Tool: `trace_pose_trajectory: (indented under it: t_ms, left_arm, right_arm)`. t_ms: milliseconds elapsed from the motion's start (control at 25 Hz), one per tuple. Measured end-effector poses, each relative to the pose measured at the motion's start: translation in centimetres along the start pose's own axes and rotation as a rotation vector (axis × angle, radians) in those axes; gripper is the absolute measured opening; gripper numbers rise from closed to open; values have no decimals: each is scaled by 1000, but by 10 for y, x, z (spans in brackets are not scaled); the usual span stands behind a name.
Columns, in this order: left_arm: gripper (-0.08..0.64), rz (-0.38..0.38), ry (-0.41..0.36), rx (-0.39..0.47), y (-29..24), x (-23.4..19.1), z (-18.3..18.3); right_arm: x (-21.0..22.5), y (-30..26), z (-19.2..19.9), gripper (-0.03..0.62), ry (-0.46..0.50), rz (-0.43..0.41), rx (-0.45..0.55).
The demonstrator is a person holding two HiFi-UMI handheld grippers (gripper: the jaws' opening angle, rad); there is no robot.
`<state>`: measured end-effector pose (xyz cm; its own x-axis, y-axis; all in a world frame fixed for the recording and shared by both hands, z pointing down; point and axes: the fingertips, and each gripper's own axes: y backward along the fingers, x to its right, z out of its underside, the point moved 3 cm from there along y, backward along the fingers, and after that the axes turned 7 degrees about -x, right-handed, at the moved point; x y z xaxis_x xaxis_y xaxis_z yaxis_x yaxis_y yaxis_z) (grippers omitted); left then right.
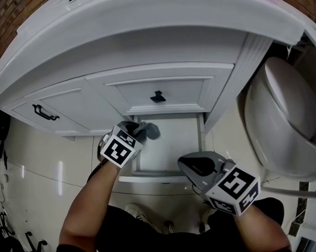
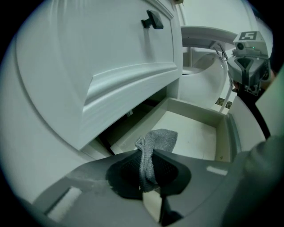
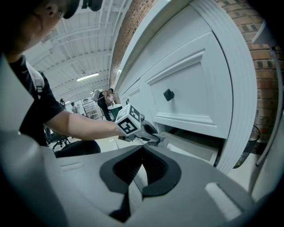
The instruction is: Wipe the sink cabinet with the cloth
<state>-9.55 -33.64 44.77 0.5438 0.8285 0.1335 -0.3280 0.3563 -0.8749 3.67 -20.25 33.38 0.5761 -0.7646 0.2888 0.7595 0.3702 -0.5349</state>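
Clamping the fingers of the left gripper together on the grey cloth, pinching a bunched fold between the pads and leaving the loose end poking out just past the fingertips. Holding that free end ahead of the tips, over the pale floor of the open drawer at the bottom of the sink cabinet; touching or not, impossible to tell. Holding the right gripper with its fingers pressed tip to tip on nothing, pointing toward the cloth lying well beyond them, hovering near the drawer's front corner.
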Motion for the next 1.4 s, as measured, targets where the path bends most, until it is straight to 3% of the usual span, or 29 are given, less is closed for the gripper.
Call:
trace_pose_trajectory:
  t_ms: [360,520,920,1400]
  left_arm:
    - [37,235,-171,89,-15,89,-67]
    - [37,319,-203,93,-30,119,-91]
    - [37,274,-238,15,-44,108,-67]
    - [37,210,-189,-92,-9,58,-1]
  right_arm:
    - [-12,11,6,5,49,-42,-30]
    - [-15,13,7,5,75,-49,-53]
    - [-11,15,11,5,66,-43,-57]
    - [-8,7,11,5,30,-25,-50]
